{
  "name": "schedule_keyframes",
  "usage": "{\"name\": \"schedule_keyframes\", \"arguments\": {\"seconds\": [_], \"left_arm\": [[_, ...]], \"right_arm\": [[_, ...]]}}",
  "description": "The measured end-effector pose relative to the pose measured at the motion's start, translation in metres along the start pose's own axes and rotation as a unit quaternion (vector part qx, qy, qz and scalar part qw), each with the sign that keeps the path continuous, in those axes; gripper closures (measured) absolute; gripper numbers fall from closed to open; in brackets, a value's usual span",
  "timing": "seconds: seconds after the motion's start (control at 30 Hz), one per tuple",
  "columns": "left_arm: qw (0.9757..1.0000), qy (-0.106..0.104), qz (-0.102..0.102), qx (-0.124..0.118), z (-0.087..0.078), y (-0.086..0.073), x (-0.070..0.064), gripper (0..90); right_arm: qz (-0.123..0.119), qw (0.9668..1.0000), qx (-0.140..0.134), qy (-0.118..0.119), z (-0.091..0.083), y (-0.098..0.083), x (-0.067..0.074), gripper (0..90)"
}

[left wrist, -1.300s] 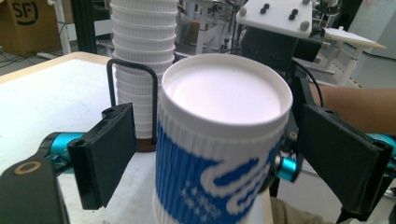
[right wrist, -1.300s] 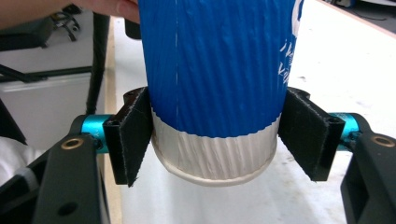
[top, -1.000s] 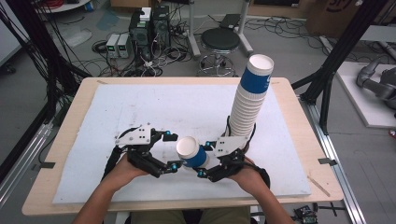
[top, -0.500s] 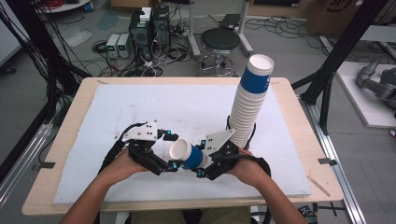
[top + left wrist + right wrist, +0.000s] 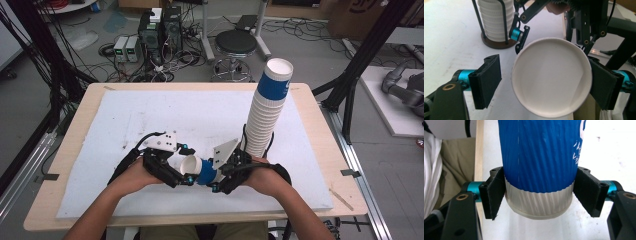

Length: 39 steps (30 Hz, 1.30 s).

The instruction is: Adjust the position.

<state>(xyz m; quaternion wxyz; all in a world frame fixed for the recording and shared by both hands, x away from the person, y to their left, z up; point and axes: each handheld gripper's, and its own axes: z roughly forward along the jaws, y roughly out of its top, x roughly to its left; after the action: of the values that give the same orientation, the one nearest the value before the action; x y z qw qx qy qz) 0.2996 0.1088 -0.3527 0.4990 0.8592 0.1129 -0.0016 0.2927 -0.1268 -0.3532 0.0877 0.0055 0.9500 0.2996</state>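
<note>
I hold one blue-and-white paper cup (image 5: 199, 170) on its side above the near middle of the counter (image 5: 70, 165), between my two claws. My right claw (image 5: 539, 195) pinches the cup near its base, a pad pressed on each side of the ribbed white band. The cup's open mouth faces my left claw (image 5: 544, 81). Its jaws have just been closing and sit on either side of the rim; the right pad seems to touch it, while the left pad stands apart with a clear gap. Behind my right hand (image 5: 265, 177), a tall stack of cups (image 5: 265, 112) rises from a dark round holder (image 5: 496, 42).
</note>
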Motion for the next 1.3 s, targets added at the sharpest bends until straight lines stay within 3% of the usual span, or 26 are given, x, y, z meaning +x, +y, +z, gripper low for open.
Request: {"name": "schedule_keyframes", "arguments": {"seconds": [0.1,0.2,0.33,0.47,0.5,0.57,0.67,0.7,0.73,0.8,0.83,0.93,1.0,1.03,1.07,1.13,1.17,1.3], "left_arm": [[0.9999,-0.008,0.001,0.007,0.003,-0.001,0.0,22.8],[0.9995,-0.021,0.012,0.019,0.006,-0.001,-0.001,28.7],[0.9994,-0.02,0.025,0.016,0.007,-0.003,-0.002,29.6],[0.9995,-0.015,0.029,0.0,0.006,-0.008,-0.003,29.6],[0.9995,-0.012,0.028,-0.002,0.006,-0.01,-0.002,29.6],[0.9996,-0.012,0.02,-0.017,0.006,-0.014,-0.001,29.7],[0.9992,-0.011,0.011,-0.036,0.005,-0.017,0.0,29.7],[0.9992,-0.011,0.011,-0.036,0.005,-0.017,0.0,29.6],[0.999,-0.011,0.008,-0.043,0.004,-0.018,0.001,29.6],[0.9985,-0.014,0.005,-0.053,0.003,-0.019,0.002,29.7],[0.9981,-0.012,0.003,-0.06,0.003,-0.02,0.002,29.6],[0.9974,-0.011,-0.001,-0.072,0.002,-0.023,0.004,29.6],[0.9967,-0.011,-0.004,-0.081,0.001,-0.025,0.004,29.6],[0.9967,-0.011,-0.004,-0.081,0.001,-0.025,0.004,29.5],[0.9962,-0.01,-0.006,-0.087,0.0,-0.027,0.005,29.6],[0.996,-0.008,-0.005,-0.089,0.0,-0.028,0.006,29.5],[0.9954,-0.007,-0.007,-0.095,0.0,-0.029,0.006,29.5],[0.9933,0.0,-0.007,-0.115,-0.002,-0.033,0.007,29.4]], "right_arm": [[-0.006,1.0,0.007,0.002,0.001,0.0,0.001,28.9],[-0.012,0.9994,0.032,-0.001,0.001,0.001,0.003,28.9],[-0.01,0.9995,0.028,-0.006,-0.001,-0.002,0.005,26.9],[-0.001,0.9999,0.001,-0.013,-0.003,-0.007,0.005,23.8],[0.007,0.9995,-0.028,-0.013,-0.006,-0.012,0.006,22.6],[0.02,0.9981,-0.057,-0.014,-0.009,-0.017,0.006,21.4],[0.036,0.9946,-0.096,-0.014,-0.015,-0.024,0.005,21.4],[0.036,0.9946,-0.096,-0.014,-0.015,-0.024,0.005,21.4],[0.046,0.9916,-0.119,-0.019,-0.019,-0.028,0.006,21.4],[0.05,0.9903,-0.128,-0.023,-0.021,-0.03,0.006,21.4],[0.06,0.9863,-0.151,-0.026,-0.024,-0.034,0.006,21.4],[0.08,0.9794,-0.183,-0.031,-0.028,-0.038,0.005,21.4],[0.09,0.9758,-0.196,-0.038,-0.03,-0.042,0.005,21.4],[0.09,0.9758,-0.196,-0.038,-0.03,-0.042,0.005,21.4],[0.101,0.9723,-0.207,-0.041,-0.031,-0.045,0.006,21.4],[0.103,0.971,-0.211,-0.043,-0.031,-0.047,0.005,21.4],[0.114,0.9674,-0.222,-0.043,-0.031,-0.051,0.006,20.8],[0.122,0.9618,-0.24,-0.048,-0.031,-0.058,0.007,20.8]]}}
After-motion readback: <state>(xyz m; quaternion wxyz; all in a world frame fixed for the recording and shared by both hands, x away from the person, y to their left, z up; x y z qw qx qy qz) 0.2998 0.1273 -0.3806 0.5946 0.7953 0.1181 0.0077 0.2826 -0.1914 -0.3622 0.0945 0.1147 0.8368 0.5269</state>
